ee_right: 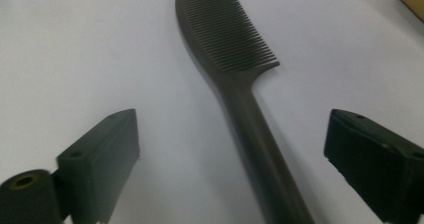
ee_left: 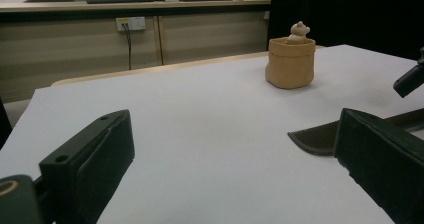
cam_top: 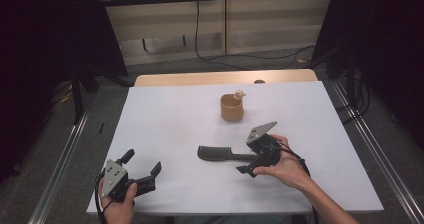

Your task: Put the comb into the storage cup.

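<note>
White counter (cam_top: 175, 124), wood cabinets behind. Dark comb (cam_top: 220, 154) lies flat near centre, teeth end at 9 o'clock, handle at 3 o'clock. Right gripper (cam_top: 246, 170) wide open, straddling handle, nothing held. Left gripper (cam_top: 142, 169) open, empty, at 7 o'clock. Advice: centre handle between pads, drop low, close squarely. Right gripper view shows teeth (ee_right: 225, 29) in detail; left gripper view shows figurine (ee_left: 299, 32) in tan pot (ee_left: 291, 64).

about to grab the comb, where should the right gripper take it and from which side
By the handle, judging from its pose: the comb lies flat on the white table, its slim straight handle already running between the open right gripper. Come from the handle end, jaws closing across its narrow width, clear of the teeth.
</note>
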